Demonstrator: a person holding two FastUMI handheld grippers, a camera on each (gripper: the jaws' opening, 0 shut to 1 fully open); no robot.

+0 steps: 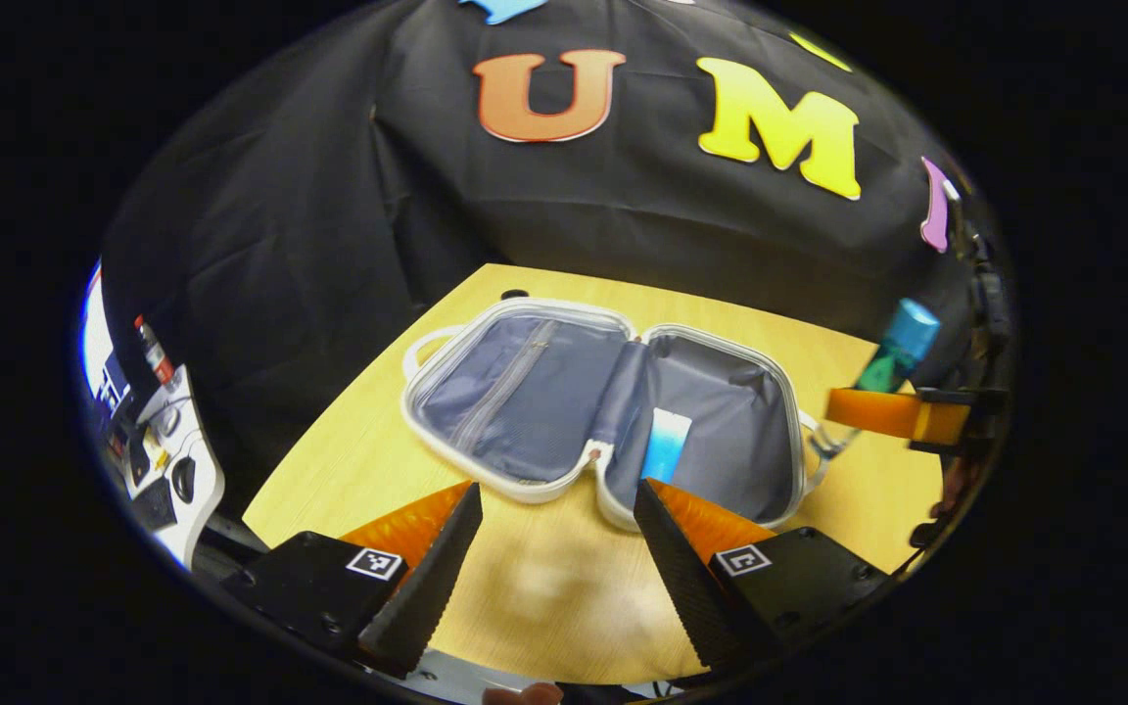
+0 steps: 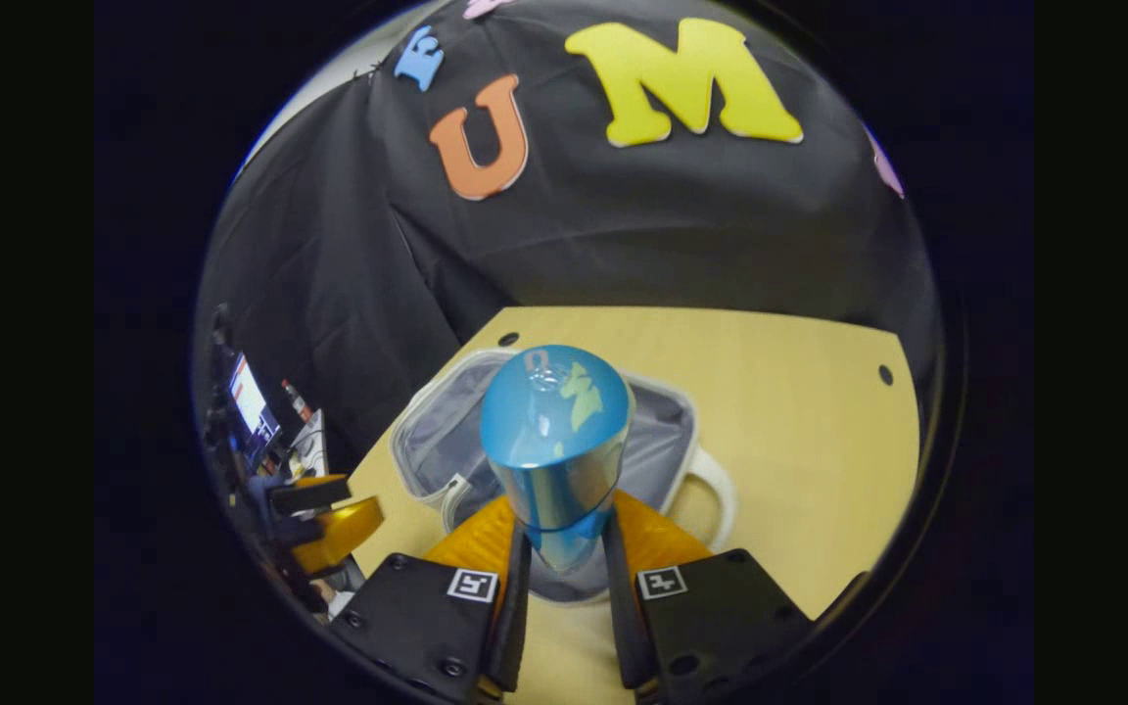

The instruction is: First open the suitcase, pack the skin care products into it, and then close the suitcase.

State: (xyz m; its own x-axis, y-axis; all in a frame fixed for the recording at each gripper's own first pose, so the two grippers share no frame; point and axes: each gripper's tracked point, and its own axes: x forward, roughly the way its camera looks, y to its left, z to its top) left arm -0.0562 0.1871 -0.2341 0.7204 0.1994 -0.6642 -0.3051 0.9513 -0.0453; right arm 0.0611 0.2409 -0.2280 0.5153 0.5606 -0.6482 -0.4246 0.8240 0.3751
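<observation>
The white suitcase (image 1: 525,485) lies open flat on the wooden table (image 1: 564,597), grey lining up. A blue-and-white tube (image 1: 666,446) lies in its right half. My left gripper (image 1: 556,504) hangs open just in front of the suitcase's near rim, nothing between its fingers. In the right gripper view my right gripper (image 2: 564,548) is shut on a blue bottle (image 2: 554,441) with a shiny cap, held above the open suitcase (image 2: 427,431). The same bottle (image 1: 902,343) shows at the far right of the left gripper view, off the suitcase's right end.
The suitcase's handle (image 2: 711,490) sticks out toward the bare right part of the table (image 2: 799,411). The black cloth wall (image 1: 623,225) closes off the back. A desk with small gear (image 1: 158,441) stands off the table's left side.
</observation>
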